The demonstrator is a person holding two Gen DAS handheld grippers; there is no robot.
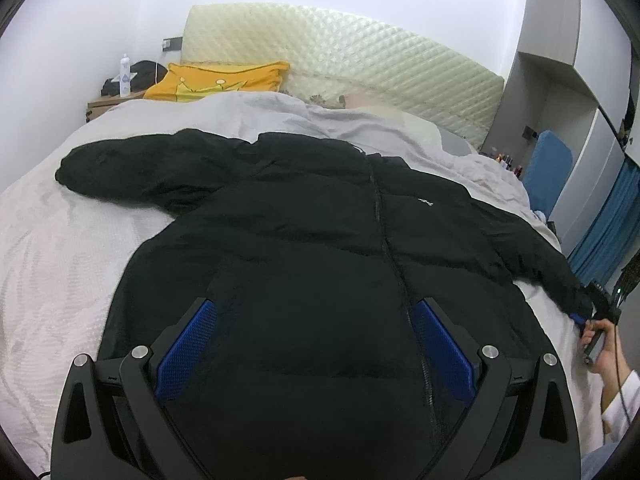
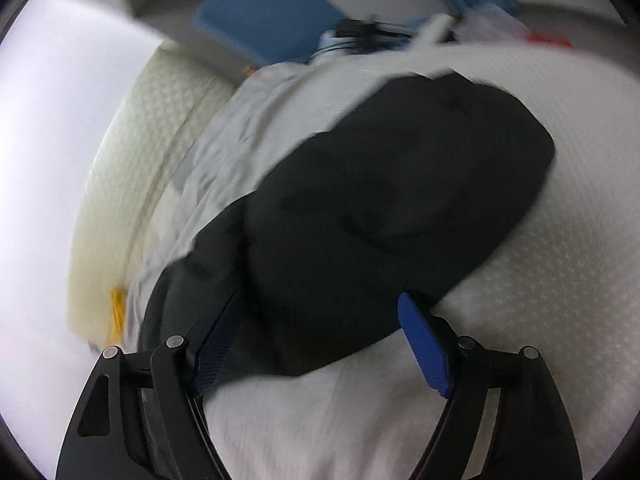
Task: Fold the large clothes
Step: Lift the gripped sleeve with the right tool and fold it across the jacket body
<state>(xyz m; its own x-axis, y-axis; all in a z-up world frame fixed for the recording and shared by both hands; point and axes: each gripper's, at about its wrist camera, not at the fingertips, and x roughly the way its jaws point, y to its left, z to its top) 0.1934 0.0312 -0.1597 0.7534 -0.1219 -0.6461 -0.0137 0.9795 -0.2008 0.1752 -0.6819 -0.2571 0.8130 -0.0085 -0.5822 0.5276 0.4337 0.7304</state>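
1. Jacket (image 1: 320, 220) lies flat on the bed (image 1: 48, 260), sleeves spread, ready for folding.
2. Left gripper (image 1: 316, 344) hovers wide open above the hem.
3. Right gripper (image 2: 320, 340) straddles the sleeve (image 2: 380, 200), jaws apart (blurry), likely about to pinch it.

A: What can't be made out past the right gripper (image 2: 320, 308)?

B: The whole right wrist view is smeared. The puffy black zip-up jacket (image 2: 384, 208) ahead of its fingers is blurred, and the dark clutter (image 2: 360, 34) far beyond is unreadable.

A: And the left gripper (image 1: 316, 316)?

B: The jacket's hem below it is cut off by the frame edge.
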